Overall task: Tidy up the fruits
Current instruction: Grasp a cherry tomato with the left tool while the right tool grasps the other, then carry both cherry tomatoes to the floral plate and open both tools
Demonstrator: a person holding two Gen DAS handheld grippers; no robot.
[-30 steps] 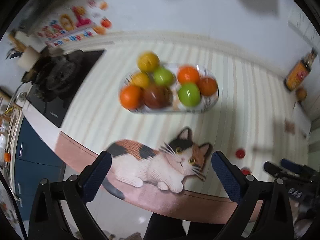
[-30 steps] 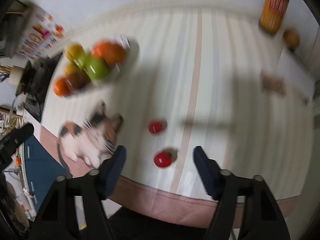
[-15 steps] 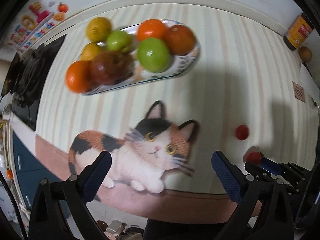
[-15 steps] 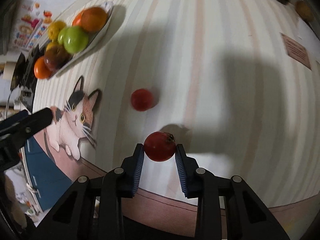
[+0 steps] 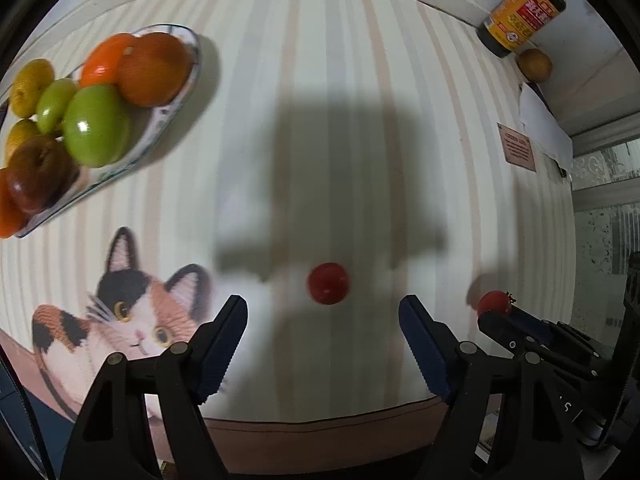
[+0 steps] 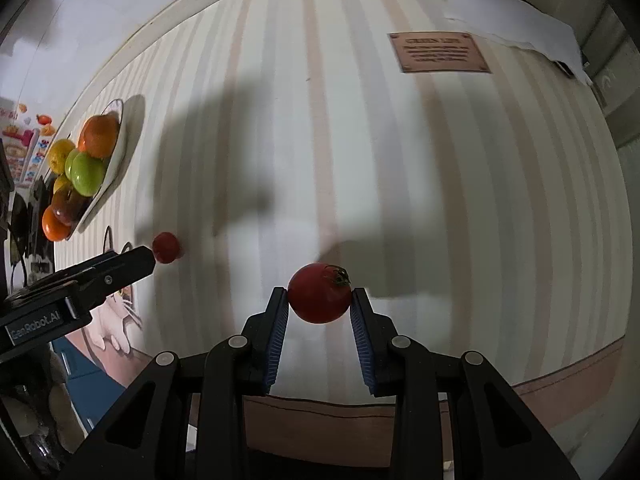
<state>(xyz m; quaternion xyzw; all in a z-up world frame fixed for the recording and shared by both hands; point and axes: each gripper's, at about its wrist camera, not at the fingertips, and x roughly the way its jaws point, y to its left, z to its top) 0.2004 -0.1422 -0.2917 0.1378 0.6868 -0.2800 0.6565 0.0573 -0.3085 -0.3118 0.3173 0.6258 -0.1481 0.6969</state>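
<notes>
My right gripper [image 6: 319, 300] is shut on a small red tomato [image 6: 319, 298] with a green stem and holds it over the striped tablecloth; the tomato also shows in the left wrist view [image 5: 494, 302]. My left gripper [image 5: 323, 312] is open, with a second red tomato [image 5: 328, 283] lying on the cloth just ahead between its fingers. That tomato also shows in the right wrist view [image 6: 165, 247]. A glass dish [image 5: 182, 88] at the far left holds oranges, green apples, yellow fruits and a dark apple.
A sauce bottle [image 5: 522, 10] and a brown fruit [image 5: 534, 65] stand at the far right by the wall. A cat picture [image 5: 132, 312] is printed on the cloth at the near left. A brown label [image 6: 438, 53] and white paper [image 6: 516, 28] lie at the right.
My left gripper has swung right toward the loose tomato and narrowed its opening. My right gripper has lifted and carried its tomato slightly forward, still shut on it.
</notes>
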